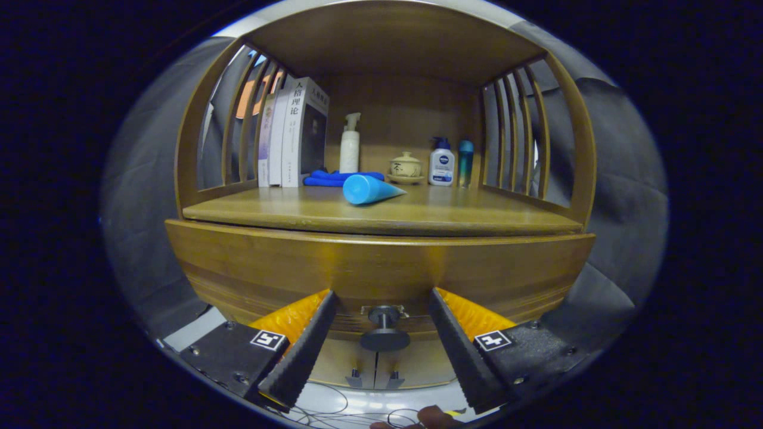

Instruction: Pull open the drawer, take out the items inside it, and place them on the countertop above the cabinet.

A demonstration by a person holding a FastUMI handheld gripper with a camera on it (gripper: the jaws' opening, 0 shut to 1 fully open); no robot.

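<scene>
Knob centred between spread fingers, drawer front flush

Gripper [384, 333] fingers stand spread wide, pinching nothing. Drawer knob [384, 338] sits between the fingertips, at twelve o'clock from the claw and dead on its centre line, with clear gap to each finger. Its stem runs straight back into the drawer front [381, 271], so its axis lies along the fingers' own line of reach.

Drawer front appears closed against the cabinet; contents are hidden. Blue tube [369, 189] lies on its side on the countertop [477, 215], cap end toward the claw, at twelve o'clock beyond the knob. Judgement: this arrangement fits either a drawer awaiting a pull or one emptied and pushed shut; the pictures do not settle which.

Surface and room: the wooden countertop is broad, with bare space at one and eleven o'clock. Books [292, 134], a blue cloth [334, 177], pump bottles [350, 146] and a lidded cup [406, 165] stand along the back. Slatted rails close both sides.
</scene>
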